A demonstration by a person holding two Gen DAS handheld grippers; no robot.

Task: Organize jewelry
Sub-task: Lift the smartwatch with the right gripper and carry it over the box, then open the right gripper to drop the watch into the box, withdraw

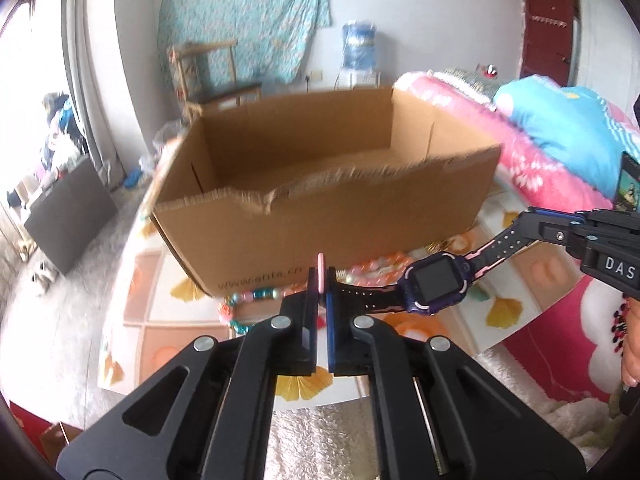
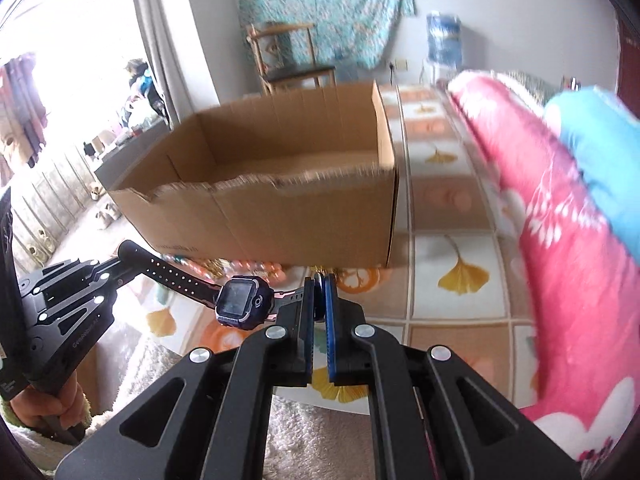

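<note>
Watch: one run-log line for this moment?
watch | held at both strap ends, left tool and right tool shut on strap | in front of cardboard box | bead strings on table

Watch [image 1: 434,285]: child's smartwatch, purple case, dark square screen, black strap with pink trim and punched holes; stretched out flat above the table, clamped at both strap ends.
Bead strings [image 1: 256,295]: pastel pink, teal and orange, lying on the table against the open cardboard box [image 1: 320,216].
</note>
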